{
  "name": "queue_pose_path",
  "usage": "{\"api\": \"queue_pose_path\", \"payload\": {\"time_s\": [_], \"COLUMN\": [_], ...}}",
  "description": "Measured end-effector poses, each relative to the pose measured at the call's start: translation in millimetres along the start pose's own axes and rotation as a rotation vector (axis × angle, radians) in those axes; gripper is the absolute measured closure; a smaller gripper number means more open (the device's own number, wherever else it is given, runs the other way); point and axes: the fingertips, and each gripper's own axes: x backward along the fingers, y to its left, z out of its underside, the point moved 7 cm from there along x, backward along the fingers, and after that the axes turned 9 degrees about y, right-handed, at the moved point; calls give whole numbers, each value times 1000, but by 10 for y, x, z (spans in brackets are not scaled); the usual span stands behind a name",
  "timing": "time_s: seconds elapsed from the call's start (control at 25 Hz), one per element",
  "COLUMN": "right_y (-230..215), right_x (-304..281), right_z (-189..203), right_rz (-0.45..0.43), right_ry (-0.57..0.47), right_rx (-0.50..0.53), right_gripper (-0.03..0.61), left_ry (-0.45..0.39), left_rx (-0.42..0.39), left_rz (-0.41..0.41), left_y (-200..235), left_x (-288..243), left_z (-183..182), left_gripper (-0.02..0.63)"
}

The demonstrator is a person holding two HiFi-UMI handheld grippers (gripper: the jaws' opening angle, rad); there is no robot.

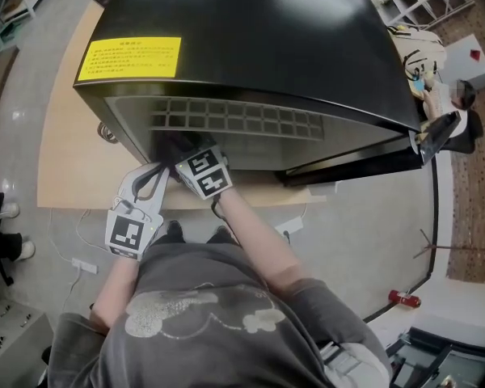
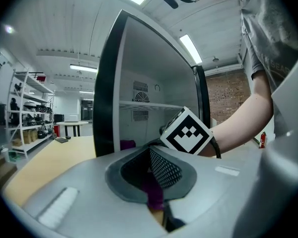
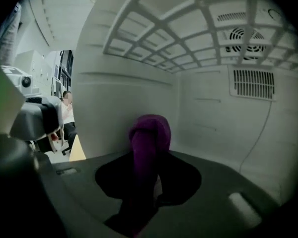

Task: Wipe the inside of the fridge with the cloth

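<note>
The fridge [image 1: 250,39] stands on the table [image 1: 61,168], with its door [image 1: 364,162] swung out to the person's right. The right gripper [image 1: 182,153] reaches into the cavity, under the wire shelf [image 3: 164,38]. The cloth [image 3: 149,135] sits between its jaws, close before the left inner wall. The fan vent [image 3: 251,38] is on the rear wall, up and to the right. The left gripper [image 1: 149,186] is outside, before the opening, just left of the right gripper, above the table's near edge. A strip low between its jaws is possibly cloth too; the view is poor.
</note>
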Motion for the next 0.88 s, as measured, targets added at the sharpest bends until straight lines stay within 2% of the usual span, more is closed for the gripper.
{"api": "queue_pose_path", "payload": {"time_s": [0.32,0.6,0.88], "right_y": [-487,-1009,-1347], "right_x": [243,684,1044], "right_z": [249,548,822], "right_rz": [77,243,384], "right_ry": [96,175,235], "right_rx": [-32,-133,-227], "right_gripper": [494,494,494], "left_ry": [32,25,26], "left_rx": [-5,-11,-13], "left_rz": [-33,-39,17], "left_y": [-133,-289,-588], "left_x": [-316,-581,-822], "left_z": [-78,-209,-318], "left_gripper": [595,595,595]}}
